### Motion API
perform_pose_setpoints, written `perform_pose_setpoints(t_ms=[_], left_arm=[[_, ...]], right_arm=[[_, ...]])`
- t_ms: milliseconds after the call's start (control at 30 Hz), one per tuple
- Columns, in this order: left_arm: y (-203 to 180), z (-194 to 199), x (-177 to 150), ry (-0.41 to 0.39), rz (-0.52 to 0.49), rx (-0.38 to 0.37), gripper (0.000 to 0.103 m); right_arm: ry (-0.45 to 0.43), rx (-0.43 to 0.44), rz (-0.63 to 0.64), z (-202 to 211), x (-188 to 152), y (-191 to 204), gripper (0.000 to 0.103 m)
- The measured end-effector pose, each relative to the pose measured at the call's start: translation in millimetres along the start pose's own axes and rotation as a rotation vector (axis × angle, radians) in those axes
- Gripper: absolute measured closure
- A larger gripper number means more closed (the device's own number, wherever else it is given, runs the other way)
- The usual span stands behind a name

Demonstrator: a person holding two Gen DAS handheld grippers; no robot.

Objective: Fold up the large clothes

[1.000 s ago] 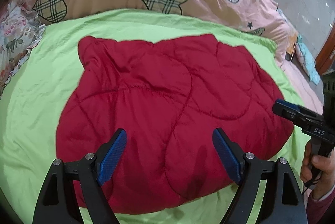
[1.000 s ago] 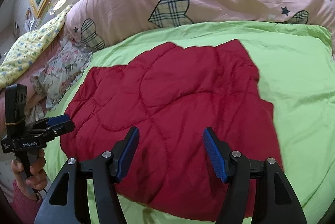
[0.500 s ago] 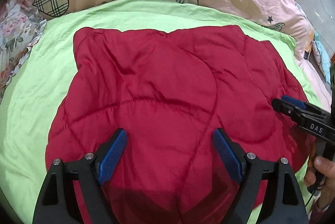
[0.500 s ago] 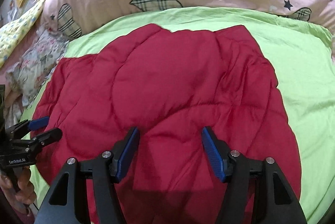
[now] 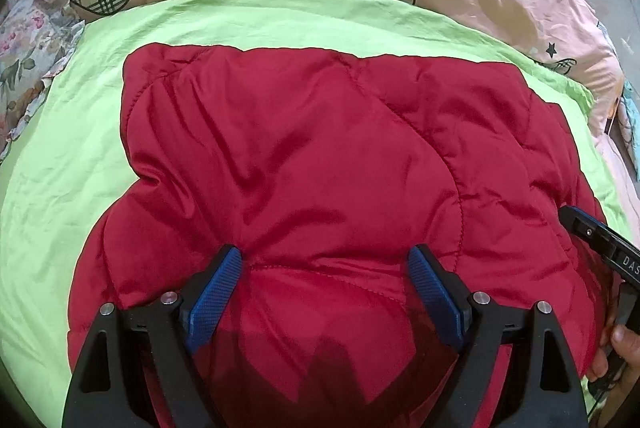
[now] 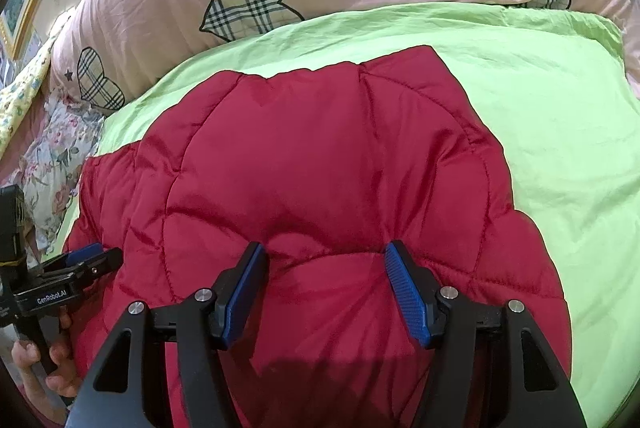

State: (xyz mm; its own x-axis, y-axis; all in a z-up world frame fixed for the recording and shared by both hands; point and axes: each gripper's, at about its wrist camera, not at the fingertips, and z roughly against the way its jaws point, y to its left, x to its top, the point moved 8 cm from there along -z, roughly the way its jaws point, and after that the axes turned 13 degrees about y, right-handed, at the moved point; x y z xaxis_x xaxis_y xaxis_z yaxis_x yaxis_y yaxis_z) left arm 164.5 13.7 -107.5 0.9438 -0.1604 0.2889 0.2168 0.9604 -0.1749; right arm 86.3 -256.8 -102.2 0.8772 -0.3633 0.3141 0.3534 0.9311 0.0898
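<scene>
We see the red quilted jacket [image 5: 320, 164] spread flat on the green sheet [image 5: 60, 168], roughly mid-sheet, its far edge short of the sheet's far edge. Stitch lines curve across the padding; fabric is puckered where the pads press in. Our left gripper [image 5: 326, 292] sits low on the near part of the jacket, jaws wide apart, blue pads [image 5: 214, 292] resting against the fabric on either side of a raised bulge, nothing clamped. Our right gripper [image 6: 328, 292] is likewise on the jacket's near part, jaws spread, a puffed fold between them, not pinched. Each gripper shows at the edge of the other's view. Beyond the sheet's far edge lies a pink duvet with plaid hearts [image 6: 248, 0]; floral bedding [image 6: 56, 152] sits past the sheet's left edge.
</scene>
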Motion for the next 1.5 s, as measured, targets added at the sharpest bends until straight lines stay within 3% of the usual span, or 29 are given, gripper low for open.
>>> perform_pose_setpoints(t_ms=[200, 433, 700, 1000, 1333, 1500], left_arm=[[-4.1, 13.7, -4.2, 0.0, -0.013, 0.02, 0.017], [-3.5, 50.8, -36.3, -0.031, -0.01, 0.068, 0.017], [-11.7, 59.8, -60.7, -0.04, -0.028, 0.173, 0.017], [-9.9, 52.9, -56.9, -0.044, -0.036, 0.169, 0.014], [-8.6, 50.8, -56.7, -0.047, -0.035, 0.164, 0.014], [-8.3, 69.0, -62.5, -0.064, -0.032, 0.167, 0.014]], right_arm=[[-0.006, 0.003, -0.003, -1.9, 2.5, -1.2, 0.04], [-0.019, 0.011, -0.008, -0.5, 1.3, -2.6, 0.04], [-0.038, 0.015, -0.017, 7.5, -2.8, -3.5, 0.04], [-0.063, 0.041, 0.073, 60.7, -34.6, 28.7, 0.035], [-0.035, 0.033, 0.11, 61.3, -46.8, 39.6, 0.034], [-0.037, 0.03, 0.101, 66.6, -51.0, 38.0, 0.034]])
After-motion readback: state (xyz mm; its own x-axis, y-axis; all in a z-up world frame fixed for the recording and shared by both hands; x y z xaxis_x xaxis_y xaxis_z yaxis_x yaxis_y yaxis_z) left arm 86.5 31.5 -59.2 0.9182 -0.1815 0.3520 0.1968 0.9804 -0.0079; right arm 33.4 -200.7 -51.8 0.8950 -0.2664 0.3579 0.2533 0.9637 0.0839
